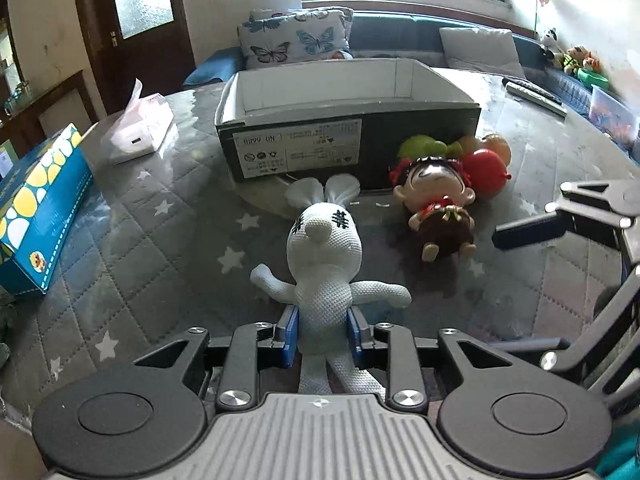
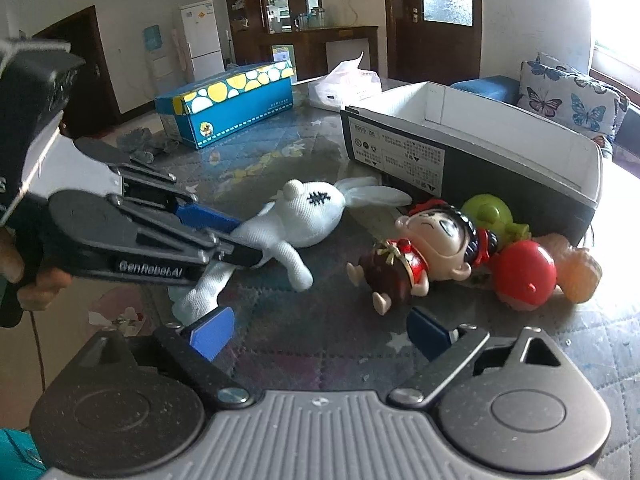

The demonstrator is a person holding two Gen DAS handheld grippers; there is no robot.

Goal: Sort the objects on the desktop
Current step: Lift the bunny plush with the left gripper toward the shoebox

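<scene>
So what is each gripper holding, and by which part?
The left gripper clamps the white knitted rabbit by its lower torso. The right gripper is open, holding nothing.

Black claw (image 1: 323, 334), blue pads (image 2: 213, 333), teal sleeve (image 2: 16, 454)

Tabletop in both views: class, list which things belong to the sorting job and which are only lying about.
Belongs to the job:
- white rabbit toy, clamped in left gripper
- doll
- open box
- right gripper, open

Just lying about:
- blue tissue box
- butterfly pillow

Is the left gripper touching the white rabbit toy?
Touching. The left wrist view shows the left gripper with both blue pads pressed against the white rabbit toy at its waist, no gap either side.
</scene>
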